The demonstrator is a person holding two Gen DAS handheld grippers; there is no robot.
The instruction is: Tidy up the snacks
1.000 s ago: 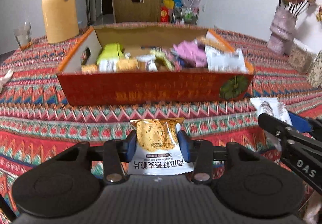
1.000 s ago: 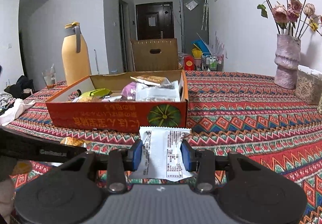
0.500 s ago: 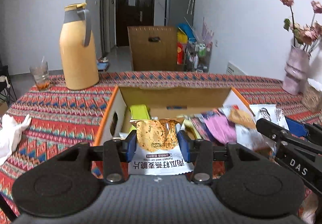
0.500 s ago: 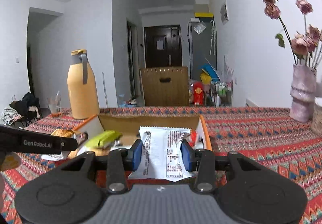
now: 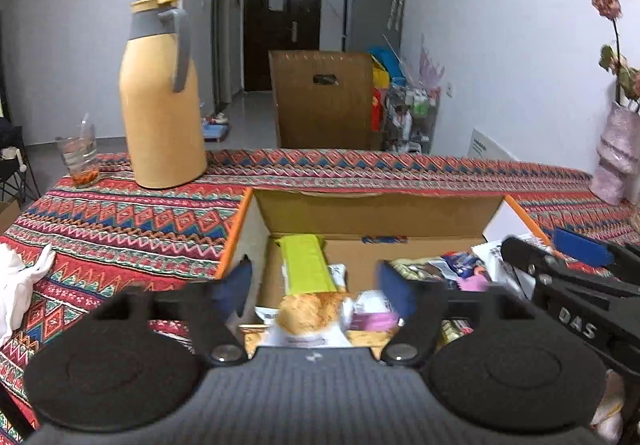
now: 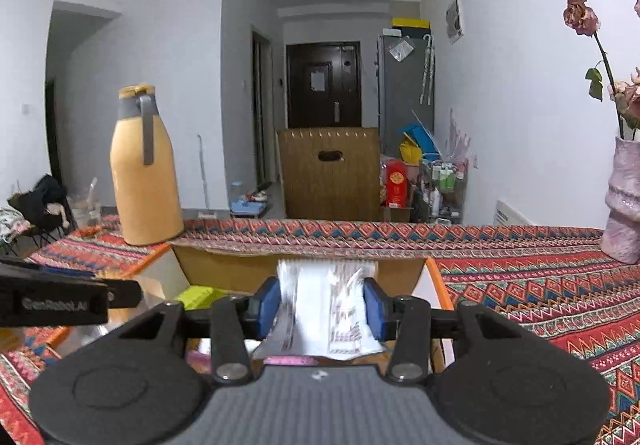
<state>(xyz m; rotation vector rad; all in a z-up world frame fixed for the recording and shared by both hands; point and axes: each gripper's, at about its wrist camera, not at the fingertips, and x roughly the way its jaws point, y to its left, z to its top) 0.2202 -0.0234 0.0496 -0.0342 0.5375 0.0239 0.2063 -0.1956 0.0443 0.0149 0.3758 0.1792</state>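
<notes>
An open cardboard box (image 5: 236, 233) with orange rims holds several snack packets, among them a green bar (image 5: 306, 265). My left gripper (image 5: 316, 281) hangs over the box with its jaws opening wide. The pumpkin-seed cookie packet (image 5: 308, 315) lies loose below them among the snacks. My right gripper (image 6: 322, 301) is over the box's (image 6: 434, 277) right half, jaws opening. The white printed packet (image 6: 332, 309) is between its blue pads, blurred and slipping down. One of its fingers (image 5: 520, 251) shows in the left wrist view.
A tall yellow thermos (image 5: 160, 105) and a glass (image 5: 80, 157) stand on the patterned tablecloth behind the box on the left. A pink vase (image 6: 624, 205) with dried flowers is at the right. White cloth (image 5: 16, 285) lies at the left edge.
Both grippers moved forward and up from in front of the box to over it. The left jaws spread and dropped the cookie packet. The right jaws widened around the white packet.
</notes>
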